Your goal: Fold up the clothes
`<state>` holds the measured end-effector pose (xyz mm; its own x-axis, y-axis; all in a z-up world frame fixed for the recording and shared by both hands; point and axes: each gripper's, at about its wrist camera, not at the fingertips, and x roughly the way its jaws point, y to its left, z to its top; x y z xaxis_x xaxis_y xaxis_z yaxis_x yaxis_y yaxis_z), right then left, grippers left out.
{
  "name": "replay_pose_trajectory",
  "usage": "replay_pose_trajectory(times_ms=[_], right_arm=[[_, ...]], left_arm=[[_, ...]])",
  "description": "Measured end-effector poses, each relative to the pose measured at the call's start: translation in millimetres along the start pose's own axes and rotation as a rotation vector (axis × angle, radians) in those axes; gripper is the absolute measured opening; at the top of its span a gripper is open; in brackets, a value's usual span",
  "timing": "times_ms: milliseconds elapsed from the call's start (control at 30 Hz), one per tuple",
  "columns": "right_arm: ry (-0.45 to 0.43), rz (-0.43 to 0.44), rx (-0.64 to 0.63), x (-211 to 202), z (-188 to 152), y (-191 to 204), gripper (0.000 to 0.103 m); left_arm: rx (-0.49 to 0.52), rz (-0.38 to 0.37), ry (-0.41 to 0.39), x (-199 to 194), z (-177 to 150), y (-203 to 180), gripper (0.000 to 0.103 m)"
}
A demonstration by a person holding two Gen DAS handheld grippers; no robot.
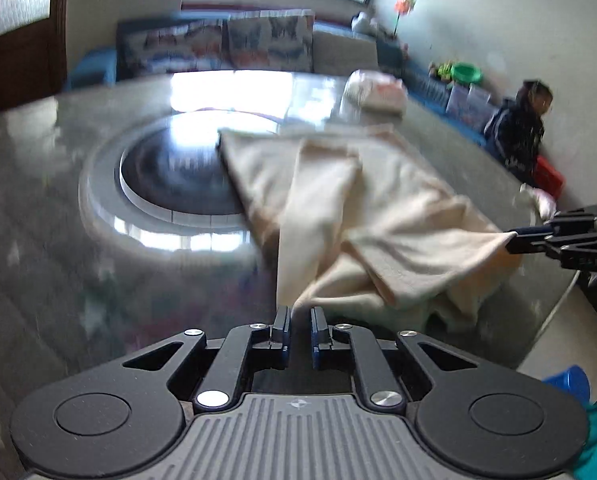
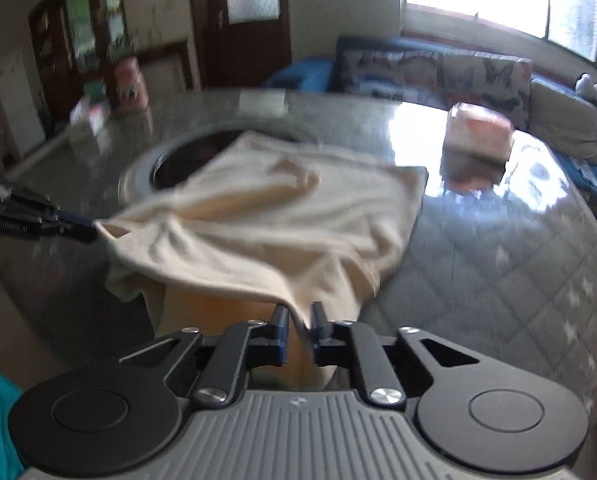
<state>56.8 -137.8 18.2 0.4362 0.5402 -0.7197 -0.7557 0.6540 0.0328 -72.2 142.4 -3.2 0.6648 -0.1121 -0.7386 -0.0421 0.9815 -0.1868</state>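
Quilted table (image 2: 498, 264); cream garment (image 1: 378, 208) pinched by left gripper (image 1: 299, 316), right gripper (image 2: 299, 314).

I count one cream garment (image 1: 378, 208), two grippers, left (image 1: 299, 312) and right (image 2: 299, 308), one folded pile (image 1: 376, 90), one table (image 1: 58, 200), one sofa (image 1: 218, 44), one green bowl (image 1: 466, 72).

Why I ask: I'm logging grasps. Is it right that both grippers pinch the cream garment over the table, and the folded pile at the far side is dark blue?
Not quite. The folded pile is white with orange, as the right wrist view shows. Both the left gripper and right gripper do pinch the cream garment over the table.
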Motion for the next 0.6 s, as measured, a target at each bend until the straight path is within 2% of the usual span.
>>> replay_pose_trajectory(times_ms=[100,200,233,267,300,467,600], right_arm=[[0.018,-0.022,-0.096,-5.5,-9.9,12.0,0.022],[-0.023,0.002,-0.146,-13.1,-2.7,23.2,0.033],[-0.037,0.015,-0.160,-14.4,-0.1,27.3,0.035],[-0.050,0.040,-0.166,-12.6,3.1,32.4,0.036],[-0.060,0.064,-0.171,-10.1,5.9,37.3,0.036],[-0.043,0.179,-0.239,24.3,14.7,67.8,0.038],[-0.027,0.189,-0.291,49.0,15.8,83.6,0.036]], left_arm=[[-0.003,0.011,0.033,1.0,-9.0,3.1,0.012],[-0.004,0.029,0.003,-7.7,-5.6,5.5,0.019],[-0.002,0.035,-0.014,-11.1,-3.3,6.0,0.029],[0.000,0.042,-0.031,-14.4,-0.8,6.4,0.043],[0.002,0.058,-0.050,-16.2,3.0,5.8,0.048],[0.001,0.074,-0.095,-11.6,21.7,4.0,0.054],[0.014,0.067,-0.116,3.6,39.6,-2.5,0.056]])
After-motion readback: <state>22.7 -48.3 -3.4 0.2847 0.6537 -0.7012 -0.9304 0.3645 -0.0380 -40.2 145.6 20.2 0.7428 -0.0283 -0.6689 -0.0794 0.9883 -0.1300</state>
